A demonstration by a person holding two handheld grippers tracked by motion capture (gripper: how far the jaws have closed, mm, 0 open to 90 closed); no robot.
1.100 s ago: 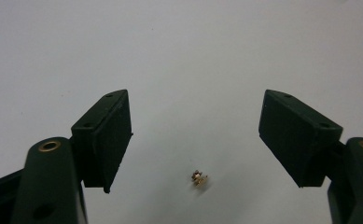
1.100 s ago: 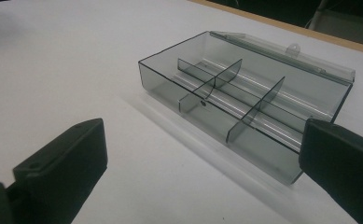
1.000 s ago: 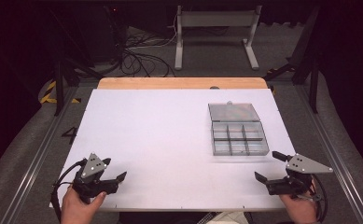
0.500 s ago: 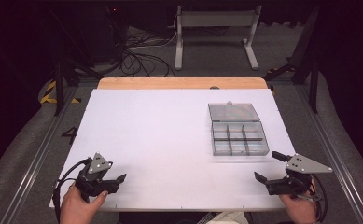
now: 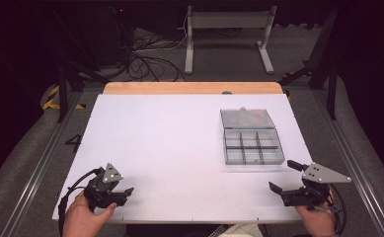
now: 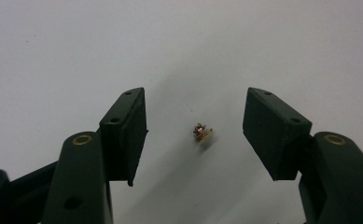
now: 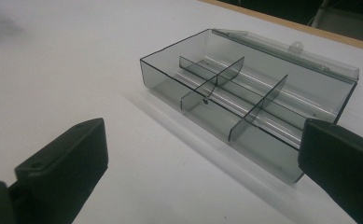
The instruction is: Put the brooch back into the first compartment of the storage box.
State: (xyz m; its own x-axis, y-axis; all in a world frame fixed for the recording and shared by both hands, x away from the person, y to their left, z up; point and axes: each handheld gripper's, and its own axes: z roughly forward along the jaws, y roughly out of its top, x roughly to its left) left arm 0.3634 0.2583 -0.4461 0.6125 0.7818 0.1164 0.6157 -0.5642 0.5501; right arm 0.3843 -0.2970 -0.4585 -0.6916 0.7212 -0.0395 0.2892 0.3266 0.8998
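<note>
The small brass-coloured metal part (image 6: 203, 134), a tiny toothed or knurled piece, lies on the white bench (image 5: 179, 143) close to its near left corner, and in the left gripper view it sits squarely between the two black jaws of the left claw (image 6: 194, 133). It is a touch nearer the left-hand pad in that view than the right-hand one, with bare bench showing on both sides. So the pads are not pressing on it: the left claw is partly open, and its jaws have just been closing in around the part. The piece is too small to give a clear long axis; it looks roughly as wide as it is tall.

From the high view, the left claw (image 5: 123, 192) hangs low over the bench's near edge, with the person's left hand (image 5: 83, 219) behind it.

Over on the far side, the right claw (image 5: 282, 177) waits at the near right corner, jaws spread wide and nothing between them. It points at the smoky grey transparent plastic compartment box (image 7: 244, 98), whose lid lies folded back flat behind it and whose divided cells look empty. That box (image 5: 252, 145) is well apart from the brass part, right across the bench.

My call: the left claw is by far the nearer and already straddles the part, so the pinch is its job.
</note>
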